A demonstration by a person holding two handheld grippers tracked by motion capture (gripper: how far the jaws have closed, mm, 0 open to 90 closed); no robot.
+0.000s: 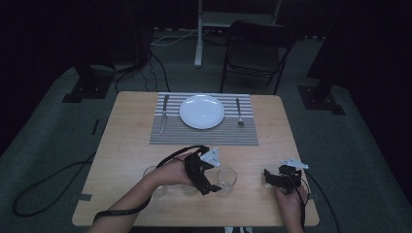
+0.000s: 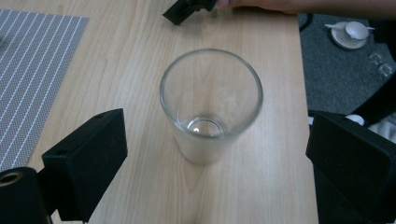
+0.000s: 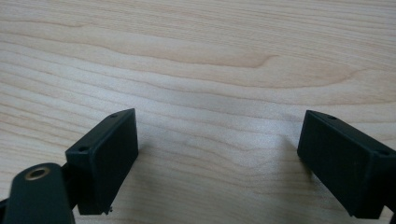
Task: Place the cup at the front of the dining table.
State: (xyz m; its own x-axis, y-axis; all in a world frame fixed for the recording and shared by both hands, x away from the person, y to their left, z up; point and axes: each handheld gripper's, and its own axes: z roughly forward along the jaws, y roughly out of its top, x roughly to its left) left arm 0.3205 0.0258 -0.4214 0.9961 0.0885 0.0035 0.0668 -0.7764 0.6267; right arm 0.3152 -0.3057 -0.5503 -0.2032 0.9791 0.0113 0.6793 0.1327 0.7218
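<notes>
A clear empty glass stands upright on the wooden table near its front edge. My left gripper is open, with one jaw on each side of the glass and neither touching it. From above, that glass sits just right of my left gripper. Two more glasses stand by my left hand: one at its left, another partly hidden beneath it. My right gripper rests at the front right, open over bare wood with nothing between its jaws.
A grey striped placemat lies at the far middle, with a white plate, a knife on the left and a fork on the right. A folding chair stands beyond the table. A cup and saucer sit on the floor.
</notes>
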